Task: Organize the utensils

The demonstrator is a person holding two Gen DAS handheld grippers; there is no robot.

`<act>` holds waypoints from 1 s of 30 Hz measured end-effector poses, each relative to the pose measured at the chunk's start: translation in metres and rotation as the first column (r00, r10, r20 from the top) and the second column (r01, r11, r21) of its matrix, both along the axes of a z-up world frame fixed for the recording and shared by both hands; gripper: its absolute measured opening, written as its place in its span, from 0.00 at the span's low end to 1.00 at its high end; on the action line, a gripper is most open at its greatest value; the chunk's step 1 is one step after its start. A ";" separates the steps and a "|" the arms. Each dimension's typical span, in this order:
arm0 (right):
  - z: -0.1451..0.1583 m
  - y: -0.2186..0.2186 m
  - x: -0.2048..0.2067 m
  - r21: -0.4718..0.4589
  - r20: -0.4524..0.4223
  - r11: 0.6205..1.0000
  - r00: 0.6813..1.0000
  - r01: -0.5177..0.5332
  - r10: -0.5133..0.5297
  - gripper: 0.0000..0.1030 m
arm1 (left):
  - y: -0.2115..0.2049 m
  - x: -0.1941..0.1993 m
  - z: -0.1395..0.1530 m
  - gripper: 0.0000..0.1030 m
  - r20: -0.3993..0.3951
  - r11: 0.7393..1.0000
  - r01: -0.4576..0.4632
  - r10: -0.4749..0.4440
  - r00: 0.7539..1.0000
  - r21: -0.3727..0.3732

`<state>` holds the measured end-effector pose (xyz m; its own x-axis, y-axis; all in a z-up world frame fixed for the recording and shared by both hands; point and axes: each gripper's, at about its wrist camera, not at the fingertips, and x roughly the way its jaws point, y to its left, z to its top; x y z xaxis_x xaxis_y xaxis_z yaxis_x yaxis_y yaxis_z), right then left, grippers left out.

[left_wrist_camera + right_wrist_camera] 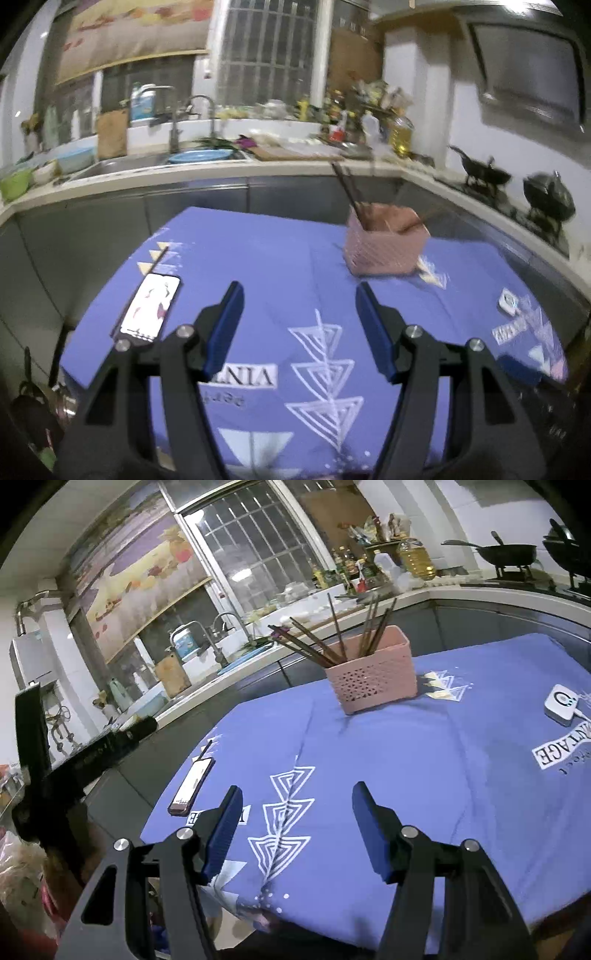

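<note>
Both of your tools hang empty over the blue cloth. The left gripper and the right gripper each stand with the jaws spread wide and nothing between them.

The chopsticks already stand bunched in the pink basket, ahead of the right gripper and a little to its right. From the left gripper the pink basket sits ahead and to the right, blurred. By the look of it the gathering step is close to done. One thin dark stick seems to lie ahead and to the left of both grippers, just beyond the phone; I cannot tell for sure that it is a chopstick.

If it is, your next move calls for a low, flat pinch by the left gripper, beside the phone and not on it.

The cloth between the grippers and the basket is bare, so you have open room there. The stick lies near the table's left edge, with a drop beyond. The white puck sits well off to the right.
</note>
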<state>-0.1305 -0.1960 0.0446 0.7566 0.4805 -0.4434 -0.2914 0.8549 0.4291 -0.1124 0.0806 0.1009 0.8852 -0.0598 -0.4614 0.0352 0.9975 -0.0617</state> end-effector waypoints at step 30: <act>-0.017 -0.033 0.074 -0.034 -0.083 0.995 0.992 0.095 -0.098 0.82 | -0.063 0.088 -0.041 0.94 -0.082 0.986 0.043 -0.030 0.996 0.160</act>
<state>-0.0568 -0.2292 0.0274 0.7579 0.3927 -0.5209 -0.1705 0.8900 0.4229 -0.0243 0.0174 0.0597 0.8444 -0.0101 -0.5356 0.0731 0.9926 0.0965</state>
